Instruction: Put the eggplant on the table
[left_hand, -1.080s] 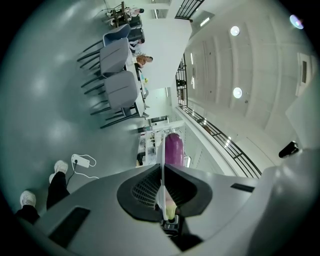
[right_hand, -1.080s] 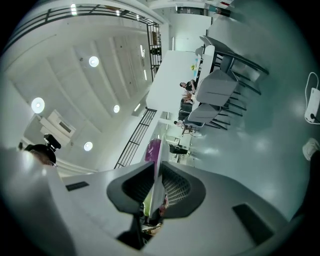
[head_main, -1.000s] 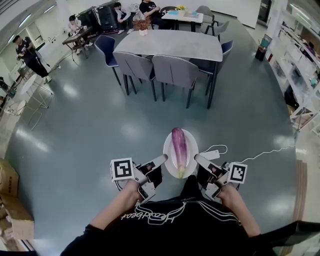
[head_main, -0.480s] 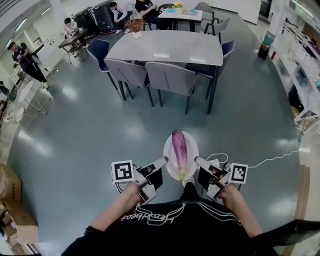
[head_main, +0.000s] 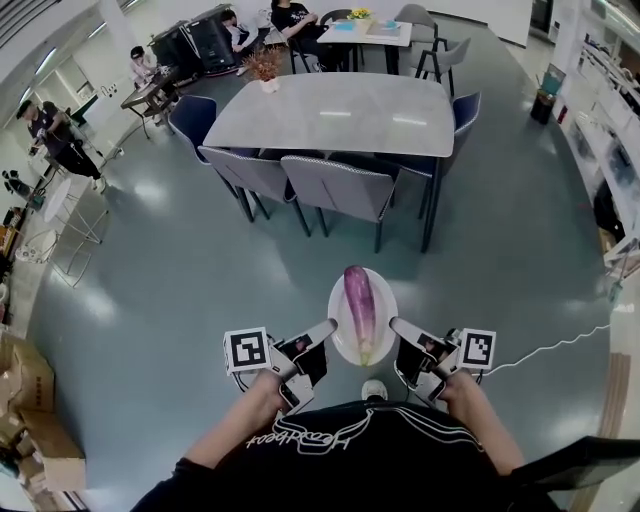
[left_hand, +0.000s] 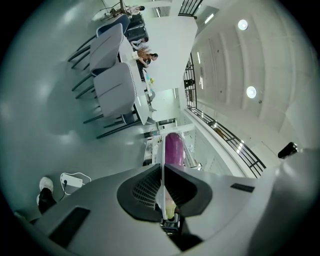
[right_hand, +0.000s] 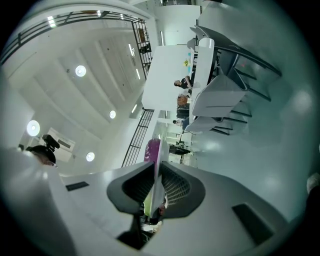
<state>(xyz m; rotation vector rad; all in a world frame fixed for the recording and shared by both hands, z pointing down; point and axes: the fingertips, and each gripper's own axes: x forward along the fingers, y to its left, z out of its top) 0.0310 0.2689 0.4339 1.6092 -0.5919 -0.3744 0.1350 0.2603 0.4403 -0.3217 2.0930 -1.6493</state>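
A: At the left rim of the white plate, what has hold?
B: The left tool. Its jaws are nearly together, pinched on that thin rim. In the left gripper view the plate's edge runs as a white line straight between the pads, and nothing else is in them.
A: And the eggplant?
B: The eggplant lies lengthwise along the middle of the plate, purple end pointing away from the person, pale green stem end toward them. It sits just to the right of the left tool's tips and they don't touch it. Only the plate is gripped.
A: Is it on the table?
B: No. The table stands well ahead, beyond a row of grey chairs. The plate is held in the air over the floor on this side of them.
A: The right rim?
B: The right tool is clamped there the same way, jaws closed down on the plate's edge. The right gripper view shows the rim between its pads and the eggplant just beyond, to the left of its tips and clear of them. The eggplant lies between the two tools, a little apart from each.
A: Anything further right?
B: A white cable trails across the floor toward the right.
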